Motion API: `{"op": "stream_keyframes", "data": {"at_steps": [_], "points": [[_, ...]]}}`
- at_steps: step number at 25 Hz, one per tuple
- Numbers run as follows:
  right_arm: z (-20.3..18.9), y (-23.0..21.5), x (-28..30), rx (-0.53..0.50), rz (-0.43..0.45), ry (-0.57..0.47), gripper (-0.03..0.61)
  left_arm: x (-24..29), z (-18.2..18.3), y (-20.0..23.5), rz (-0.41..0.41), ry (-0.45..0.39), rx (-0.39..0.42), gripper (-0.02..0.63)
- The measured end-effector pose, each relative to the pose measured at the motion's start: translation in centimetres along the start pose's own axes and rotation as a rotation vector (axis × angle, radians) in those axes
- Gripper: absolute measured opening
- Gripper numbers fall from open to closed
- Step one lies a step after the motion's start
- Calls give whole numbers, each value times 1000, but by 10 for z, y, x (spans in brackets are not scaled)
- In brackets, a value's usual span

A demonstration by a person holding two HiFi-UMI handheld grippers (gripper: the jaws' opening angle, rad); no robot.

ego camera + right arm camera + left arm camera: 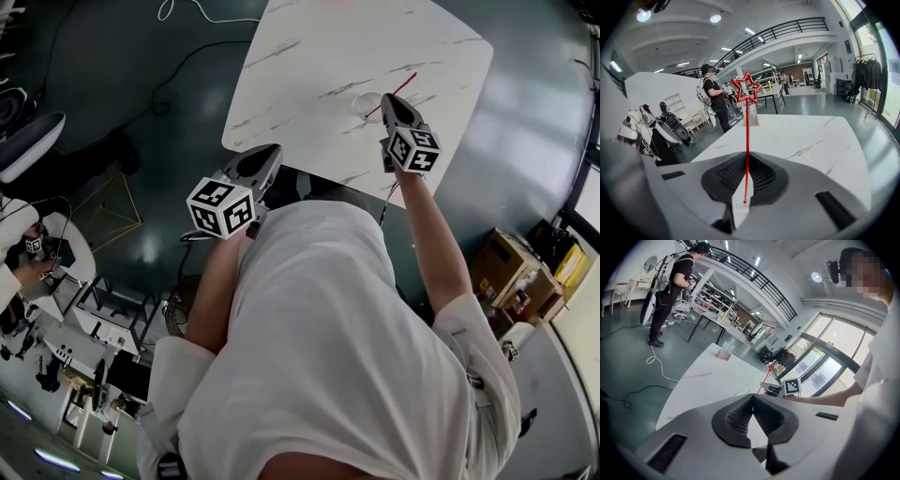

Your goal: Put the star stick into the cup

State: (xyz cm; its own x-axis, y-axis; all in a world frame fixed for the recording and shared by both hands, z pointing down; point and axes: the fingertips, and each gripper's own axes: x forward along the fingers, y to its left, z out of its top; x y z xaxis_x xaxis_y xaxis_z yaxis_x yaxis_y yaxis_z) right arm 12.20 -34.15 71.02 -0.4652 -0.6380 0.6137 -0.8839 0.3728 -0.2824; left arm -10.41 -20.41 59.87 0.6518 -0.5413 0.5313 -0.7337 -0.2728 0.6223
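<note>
My right gripper (387, 97) is over the middle of the white marble table (309, 56), shut on the thin red star stick (405, 83). In the right gripper view the star stick (746, 140) stands upright between the shut jaws of the right gripper (746, 158), with its star outline on top. A faint clear cup (364, 105) stands on the table just left of the gripper's tip; the stick's lower end runs past it. My left gripper (272, 152) hovers at the table's near edge, shut and holding nothing (752, 397). The right gripper (774, 389) also shows from the left gripper's view.
A small orange-based rack (724, 351) stands near the table's far end. Cardboard boxes (511, 267) sit on the floor to the right, and cables (192, 11) lie on the dark floor to the left. A person in black (670, 282) stands beyond the table.
</note>
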Motion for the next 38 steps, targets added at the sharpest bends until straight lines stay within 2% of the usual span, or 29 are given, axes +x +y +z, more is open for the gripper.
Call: {"op": "stream_keyframes", "data": {"at_steps": [8, 12, 21, 30, 38], "points": [[-25, -4, 3, 5, -7, 87, 38, 1, -2, 0, -7, 5, 6, 14], [-23, -4, -5, -9, -17, 94, 72, 0, 2, -3, -22, -3, 13, 14], [2, 2, -32, -50, -71, 52, 72, -4, 18, -11, -79, -37, 47, 14], [9, 24, -69, -90, -125, 11, 63, -21, 11, -3, -130, -27, 85, 14], [15, 36, -121, -15, -207, -84, 40, -29, 7, -1, -191, 15, 156, 14]]}}
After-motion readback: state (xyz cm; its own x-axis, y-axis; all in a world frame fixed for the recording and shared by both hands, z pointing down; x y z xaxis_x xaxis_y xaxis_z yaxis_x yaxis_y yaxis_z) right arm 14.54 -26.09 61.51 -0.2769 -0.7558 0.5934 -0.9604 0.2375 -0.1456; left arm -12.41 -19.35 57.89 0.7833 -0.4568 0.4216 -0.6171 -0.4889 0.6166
